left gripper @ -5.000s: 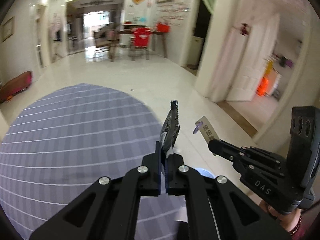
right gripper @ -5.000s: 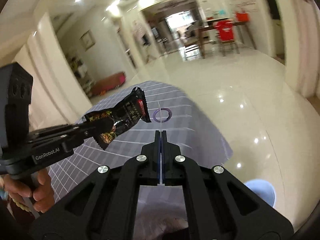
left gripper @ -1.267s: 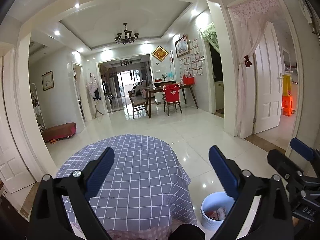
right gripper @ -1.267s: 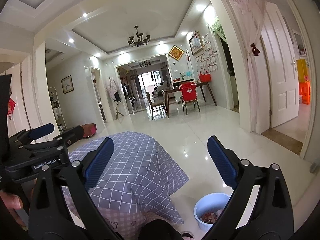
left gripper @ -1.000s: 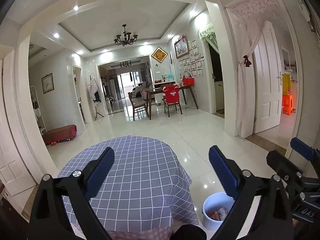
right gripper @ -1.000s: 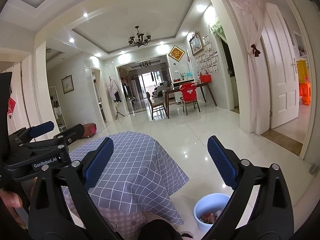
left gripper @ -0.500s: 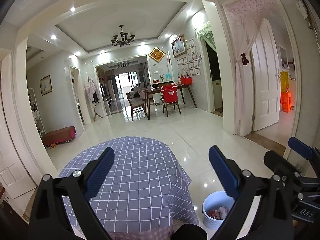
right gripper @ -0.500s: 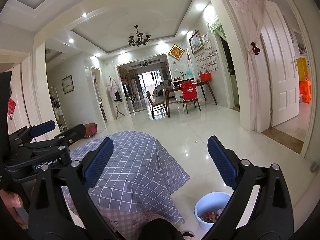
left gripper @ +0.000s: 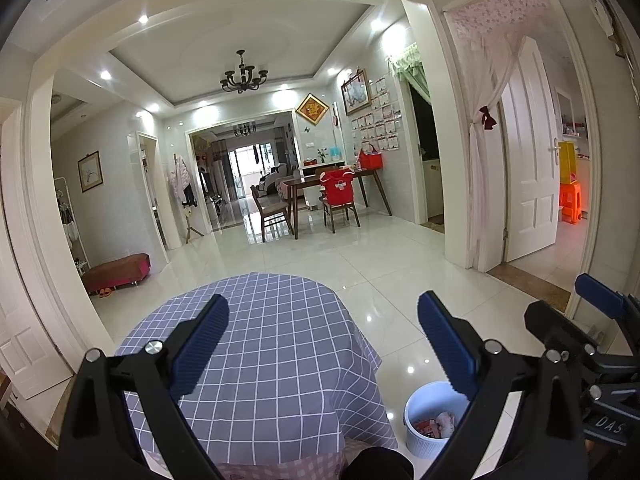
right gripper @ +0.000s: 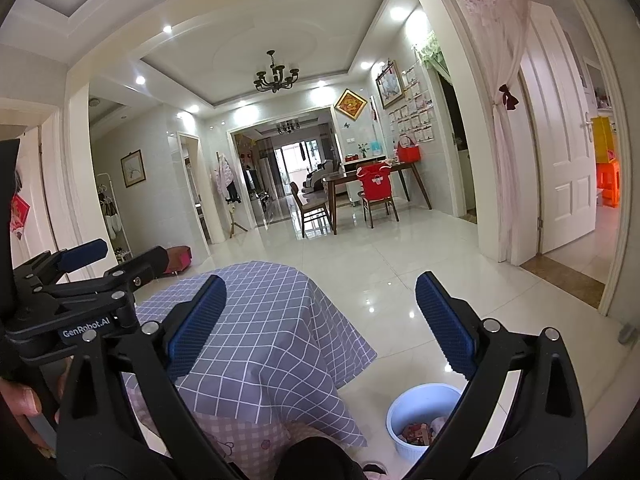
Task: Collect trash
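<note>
A white bin [left gripper: 420,436] stands on the floor to the right of the round table [left gripper: 272,364] with the purple checked cloth. It holds crumpled wrappers [left gripper: 434,426]. It also shows in the right wrist view [right gripper: 404,412]. My left gripper [left gripper: 322,344] is wide open and empty, held high above the table's near edge. My right gripper [right gripper: 320,332] is wide open and empty, at like height to its right. Each gripper shows at the edge of the other's view. No trash shows on the tablecloth.
Glossy white tile floor [left gripper: 360,268] stretches ahead to a dining table with chairs [left gripper: 332,196]. A red bench [left gripper: 116,272] sits at the left wall. A curtained doorway and a white door [left gripper: 528,168] are at the right.
Five seconds ago each gripper was shut on a piece of trash; both are now open and empty and raised. Over the last second the views barely shift.
</note>
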